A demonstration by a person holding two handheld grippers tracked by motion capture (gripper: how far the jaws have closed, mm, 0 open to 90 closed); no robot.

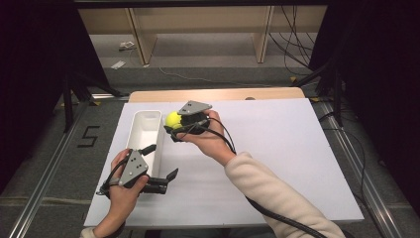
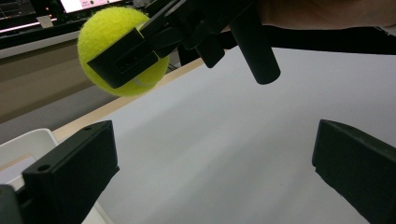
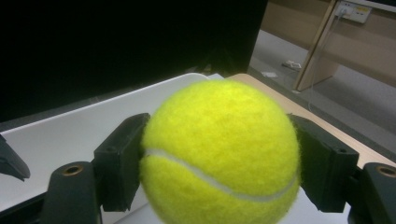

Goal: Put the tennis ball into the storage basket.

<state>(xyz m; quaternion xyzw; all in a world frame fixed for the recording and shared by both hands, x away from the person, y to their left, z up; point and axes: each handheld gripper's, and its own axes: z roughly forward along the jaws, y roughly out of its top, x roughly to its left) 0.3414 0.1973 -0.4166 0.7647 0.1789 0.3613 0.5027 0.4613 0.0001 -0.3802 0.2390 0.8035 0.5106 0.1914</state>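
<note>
Nearest to the high camera is the left gripper (image 1: 166, 179), held low over the near left part of the white worktop (image 1: 277, 148), close to the near end of the tray; its two black jaws are spread wide and hold nothing, as the left gripper view shows with bare white board between them. Just beyond it lies a long white tray (image 1: 144, 135), set lengthwise along the left side of the worktop. What can be seen of its inside is white and bare, but the hand and gripper cover its near end, so I cannot tell about that part. The right gripper (image 1: 173, 126) is farther out, beside the far right edge of the tray, and its jaws are pinching a yellow tennis ball (image 1: 173, 119) from two sides. The ball is lifted off the board and is not inside the tray; it is next to the tray's long wall. In the right gripper view the ball (image 3: 219, 154) sits between the two jaw pads, with a white curved seam across its lower half, and no brand print is readable on it. On the floor left of the worktop a mark like the number 5 (image 1: 88, 136) is taped.
</note>
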